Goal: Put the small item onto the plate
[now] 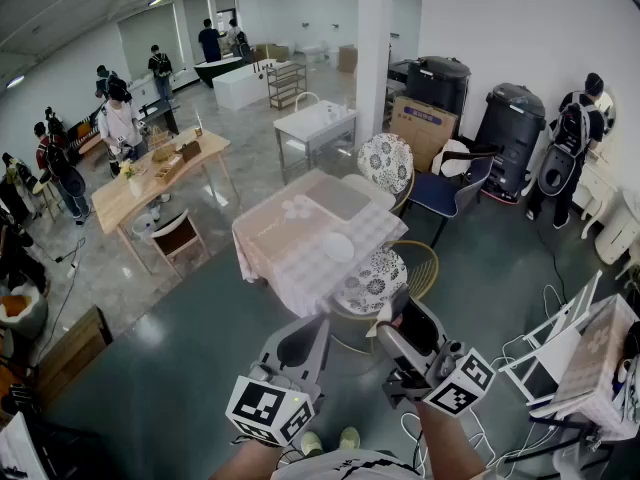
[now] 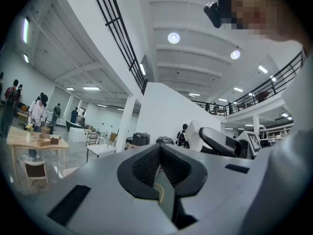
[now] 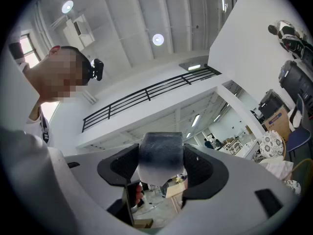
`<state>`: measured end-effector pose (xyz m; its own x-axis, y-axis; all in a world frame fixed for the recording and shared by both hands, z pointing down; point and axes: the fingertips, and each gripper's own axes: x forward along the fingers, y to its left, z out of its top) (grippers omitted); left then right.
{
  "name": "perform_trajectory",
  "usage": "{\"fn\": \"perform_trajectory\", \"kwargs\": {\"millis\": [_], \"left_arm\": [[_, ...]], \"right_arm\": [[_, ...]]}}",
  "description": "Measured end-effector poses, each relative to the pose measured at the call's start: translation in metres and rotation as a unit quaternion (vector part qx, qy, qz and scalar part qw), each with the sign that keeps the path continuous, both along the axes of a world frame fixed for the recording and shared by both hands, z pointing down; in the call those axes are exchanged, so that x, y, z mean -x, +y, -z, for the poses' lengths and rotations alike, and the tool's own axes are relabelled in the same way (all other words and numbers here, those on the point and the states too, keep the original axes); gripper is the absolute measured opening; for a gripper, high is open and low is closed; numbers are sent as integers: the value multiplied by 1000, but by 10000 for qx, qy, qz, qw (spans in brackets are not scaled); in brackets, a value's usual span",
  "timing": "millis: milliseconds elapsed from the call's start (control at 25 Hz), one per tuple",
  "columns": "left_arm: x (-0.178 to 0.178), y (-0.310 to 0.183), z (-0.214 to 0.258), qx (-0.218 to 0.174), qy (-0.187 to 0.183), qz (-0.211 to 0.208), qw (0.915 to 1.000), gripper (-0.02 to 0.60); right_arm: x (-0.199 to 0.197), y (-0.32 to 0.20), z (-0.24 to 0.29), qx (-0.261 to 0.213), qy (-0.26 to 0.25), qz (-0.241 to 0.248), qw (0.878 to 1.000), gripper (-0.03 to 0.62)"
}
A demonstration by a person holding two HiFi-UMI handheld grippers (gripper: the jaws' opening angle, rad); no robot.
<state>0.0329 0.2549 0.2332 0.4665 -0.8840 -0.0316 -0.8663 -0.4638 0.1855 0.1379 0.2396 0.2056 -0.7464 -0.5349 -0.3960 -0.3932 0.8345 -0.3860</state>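
The pick-up looks done and the rest is ahead. The right tongs (image 3: 161, 164) are clamped on the item (image 3: 160, 153), a dark grey, roundish piece with a paler lower edge that fills the gap between the two black pads; it points up toward the ceiling lights and railing in the upper part of that view. The left tongs (image 2: 160, 169) are pressed together with nothing between them. In the head view both sit at the bottom centre of the frame, left tongs (image 1: 316, 324) beside right tongs (image 1: 400, 320), held over bare floor. The table (image 1: 262, 240), covered in a checked cloth, stands in the middle of the frame, well apart from them, with the white plate (image 1: 338, 246) near its lower right edge; the plate seems bare, though it is small in the picture. What remains, by my reading, is the whole carry: walk up to the table, lower the right tongs over the plate, and release the item there.
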Motion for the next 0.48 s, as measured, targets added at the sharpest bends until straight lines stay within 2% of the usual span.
{"fn": "perform_trajectory", "kwargs": {"millis": [480], "left_arm": [[-9,1,-2,74,-9,62,10000,6]], "right_arm": [[-8,2,0,39,-44,192,9998,272]]}}
